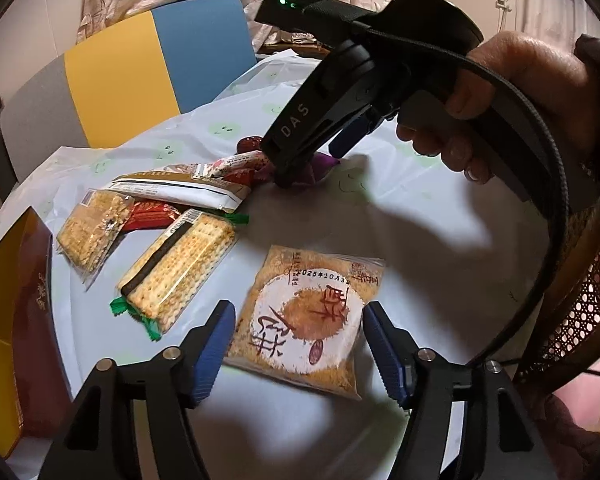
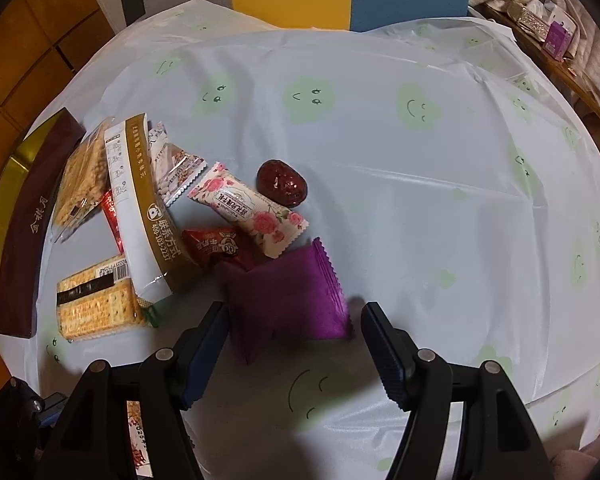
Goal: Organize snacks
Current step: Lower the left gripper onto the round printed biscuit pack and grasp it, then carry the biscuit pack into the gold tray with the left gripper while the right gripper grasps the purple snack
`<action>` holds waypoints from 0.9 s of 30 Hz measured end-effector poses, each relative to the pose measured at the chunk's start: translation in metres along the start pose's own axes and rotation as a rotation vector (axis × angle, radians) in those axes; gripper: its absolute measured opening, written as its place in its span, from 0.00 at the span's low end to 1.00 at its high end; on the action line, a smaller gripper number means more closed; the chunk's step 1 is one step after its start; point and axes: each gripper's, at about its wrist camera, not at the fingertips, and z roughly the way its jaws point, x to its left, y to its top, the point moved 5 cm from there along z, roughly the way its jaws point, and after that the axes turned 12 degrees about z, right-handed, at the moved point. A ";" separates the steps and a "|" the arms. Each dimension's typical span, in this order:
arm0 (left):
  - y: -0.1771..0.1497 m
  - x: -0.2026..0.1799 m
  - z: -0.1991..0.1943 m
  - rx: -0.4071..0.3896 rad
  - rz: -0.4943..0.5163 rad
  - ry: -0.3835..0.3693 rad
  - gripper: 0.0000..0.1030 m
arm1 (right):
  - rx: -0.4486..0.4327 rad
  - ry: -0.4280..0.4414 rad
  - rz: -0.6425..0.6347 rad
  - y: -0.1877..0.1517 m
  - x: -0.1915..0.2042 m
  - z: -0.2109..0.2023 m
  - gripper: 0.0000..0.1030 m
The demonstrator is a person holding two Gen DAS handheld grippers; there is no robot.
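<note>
Square sesame-cake packet (image 1: 304,316) lies flat; purple sachet (image 2: 288,300) beside cracker packs (image 1: 176,264), wrapped candies (image 2: 248,208).

date (image 2: 282,182) behind pouch (image 2: 288,296) — crackers (image 2: 96,308) left

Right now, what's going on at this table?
A person is sorting snacks with a gripper in each hand. The left gripper is open, its fingers straddling a square pastry packet lying flat on the tablecloth. The right gripper is open over a purple wrapped snack, not gripping it. Cracker packs and other sweets lie beside a brown-and-gold box.
</note>
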 end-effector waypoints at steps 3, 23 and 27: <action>-0.003 -0.002 0.005 0.002 0.005 -0.015 0.62 | 0.003 -0.005 -0.007 0.005 0.001 0.004 0.67; -0.025 0.048 -0.072 -0.153 -0.304 -0.085 0.58 | 0.015 -0.069 -0.058 0.009 0.011 0.031 0.53; -0.026 0.099 -0.101 -0.208 -0.454 -0.042 0.58 | 0.005 -0.094 -0.087 0.005 0.018 0.033 0.53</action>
